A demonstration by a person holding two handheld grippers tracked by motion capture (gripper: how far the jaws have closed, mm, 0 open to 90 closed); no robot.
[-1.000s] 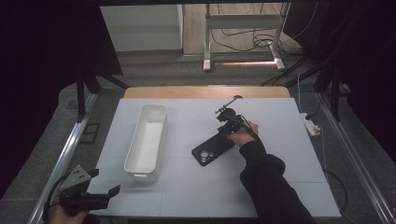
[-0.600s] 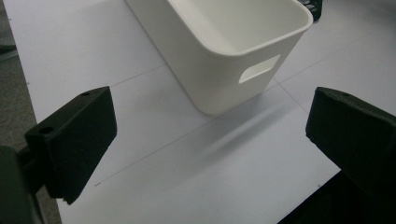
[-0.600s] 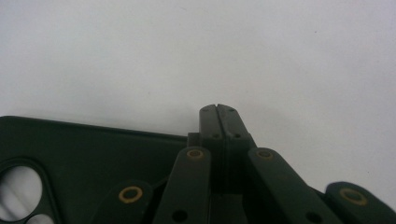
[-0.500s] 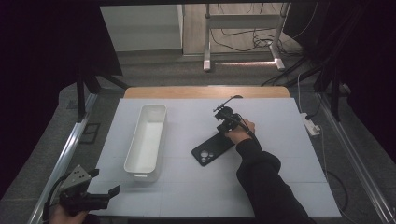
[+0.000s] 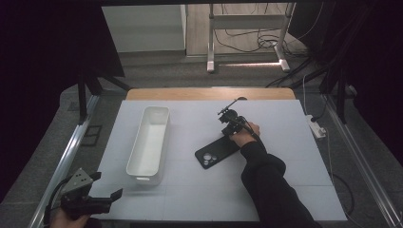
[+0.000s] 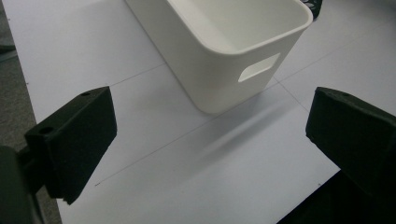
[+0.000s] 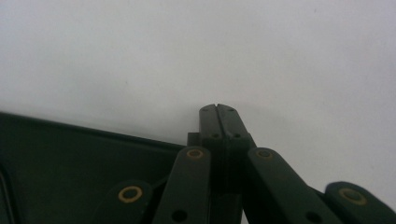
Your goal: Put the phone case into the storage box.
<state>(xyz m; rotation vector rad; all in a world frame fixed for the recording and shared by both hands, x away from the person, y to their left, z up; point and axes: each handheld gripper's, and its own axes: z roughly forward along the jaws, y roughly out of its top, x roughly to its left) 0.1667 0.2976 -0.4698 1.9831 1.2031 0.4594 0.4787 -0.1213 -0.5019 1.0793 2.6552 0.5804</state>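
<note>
- The right gripper [image 5: 230, 124] sits right of centre in the high view, on the white table [image 5: 294, 156], its jaws pressed together with nothing between them
- In the right gripper view those closed jaws meet just right of centre, tips by the edge of the black phone [image 7: 70, 163], which fills the lower left corner there; I cannot tell if they touch it
- In the high view the phone [image 5: 217, 151] lies flat near the middle of the frame, camera side up, just below and left of the right gripper
- The left gripper [image 5: 102, 197] rests at the lower left corner of the high view, jaws spread wide and holding nothing
- The white bin [image 5: 148, 142] stands left of centre, well apart from the phone; in the left gripper view its near end [image 6: 233, 60] fills the top centre, beyond the open jaws
</note>
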